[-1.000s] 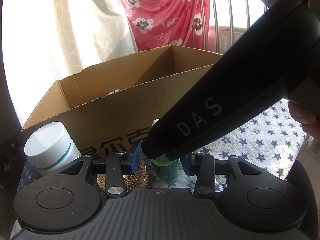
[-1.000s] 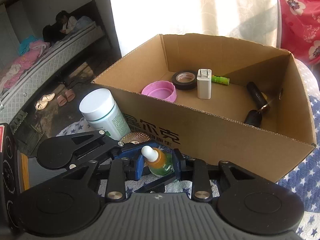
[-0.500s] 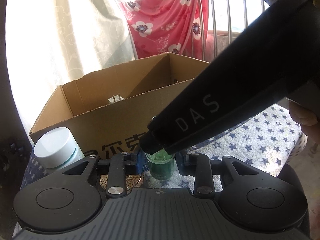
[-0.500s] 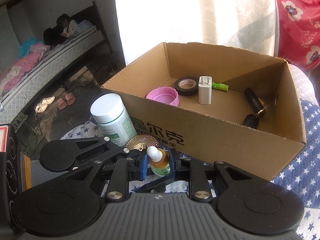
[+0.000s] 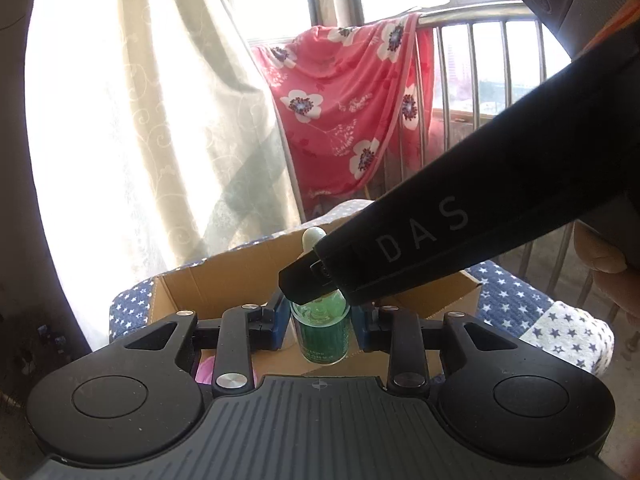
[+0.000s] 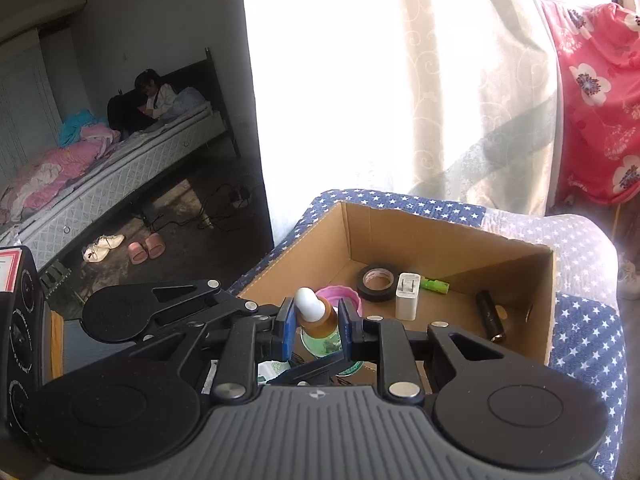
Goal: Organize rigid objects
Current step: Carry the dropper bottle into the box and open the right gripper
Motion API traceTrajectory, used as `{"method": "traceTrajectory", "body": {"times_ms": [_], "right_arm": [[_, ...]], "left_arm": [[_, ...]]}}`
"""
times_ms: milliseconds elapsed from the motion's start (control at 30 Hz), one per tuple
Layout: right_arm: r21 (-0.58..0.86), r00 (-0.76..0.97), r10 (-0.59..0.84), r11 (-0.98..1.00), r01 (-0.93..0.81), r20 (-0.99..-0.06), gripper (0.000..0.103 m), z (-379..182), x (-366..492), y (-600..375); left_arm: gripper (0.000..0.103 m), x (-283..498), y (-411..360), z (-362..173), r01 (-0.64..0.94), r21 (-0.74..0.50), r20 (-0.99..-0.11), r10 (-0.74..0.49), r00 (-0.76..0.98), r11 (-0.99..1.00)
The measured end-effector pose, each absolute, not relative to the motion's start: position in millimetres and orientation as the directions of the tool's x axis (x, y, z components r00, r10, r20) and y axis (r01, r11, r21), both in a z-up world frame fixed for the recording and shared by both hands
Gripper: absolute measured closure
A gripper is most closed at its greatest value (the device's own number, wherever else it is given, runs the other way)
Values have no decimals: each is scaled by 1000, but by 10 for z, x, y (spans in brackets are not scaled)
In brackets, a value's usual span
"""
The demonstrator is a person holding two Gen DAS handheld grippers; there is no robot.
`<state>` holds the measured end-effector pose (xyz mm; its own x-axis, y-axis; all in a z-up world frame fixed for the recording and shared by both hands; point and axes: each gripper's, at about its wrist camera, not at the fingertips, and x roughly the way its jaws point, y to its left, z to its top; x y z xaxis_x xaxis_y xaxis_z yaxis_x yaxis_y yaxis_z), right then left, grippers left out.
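Bottle in the air, folks, right over the near edge of the cardboard box [image 6: 440, 240], and I have it twice over. My left gripper [image 5: 320, 320] clamps the green glass body of the dropper bottle [image 5: 322, 330], blue pads pressed to either side, jaws narrow. My right gripper [image 6: 316, 326] comes in from above and takes the same bottle higher up, at the orange collar just under the white rubber bulb, jaws narrower again. Both pairs have just been closing, and the bottle sits between them. It stands upright, bulb on top, clear of the box floor.

Down in the box, look at the crowd. A black tape roll [image 6: 376, 278] lies flat towards the far wall, a white charger plug [image 6: 407, 296] stands just beside it, and a small green piece [image 6: 436, 286] lies behind the plug; what it is, I cannot tell. A black cylinder [image 6: 490, 314] rests by the right-hand wall of the box. A pink lid [image 6: 348, 294] lies at the near wall, almost under the bottle.

The box sits on a blue star-print cloth [image 6: 584, 340] that shows on all sides of it. Beyond the box's far wall hangs a pale curtain [image 5: 180, 140], bright with sun, and to the right of that a red floral blanket [image 5: 344, 112] drapes over a metal railing [image 5: 500, 60]. Off past the left of the box, a bed [image 6: 120, 176] lines the wall of a dim room.
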<state>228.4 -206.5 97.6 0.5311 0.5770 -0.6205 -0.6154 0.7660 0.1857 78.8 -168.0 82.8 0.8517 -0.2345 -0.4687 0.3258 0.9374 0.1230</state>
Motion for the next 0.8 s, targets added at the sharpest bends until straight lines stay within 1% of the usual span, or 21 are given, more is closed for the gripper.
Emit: {"method": "traceTrajectory", "body": {"times_ms": [100,267,433,567,700,767,800], "right_arm": [[207,509,561,779,-593,-653,79,913,2667,-2092],[300,435,552,798,-522,-712,79,560,3369,-2198],[350,382,556,800,-488,-738,79,259,3813,-2276],[335,367,537,807,-487,-760,79,83,3988,-2256],[265,393,487,826,-498,-780,79,-49,4084,-2209],[238,400,468,831,-503,-788,79,-95,4096,-2184],[226,397,455,835,-503,-797,79,-114,4104,-2168]], "left_arm": [[71,1206,-1722,802,327,56,-531,-250,810,943],[71,1866,-1803,573,305,-30,-646,-251,721,952],[71,2332,-1860,303,268,-37,-720,-212,661,963],[71,2539,-1894,114,242,-49,-762,-193,619,969],[71,2640,-1932,56,236,-57,-782,-190,593,970],[69,2612,-1930,82,242,-58,-780,-195,594,969],[66,2600,-1936,90,248,-52,-781,-194,594,967]]}}
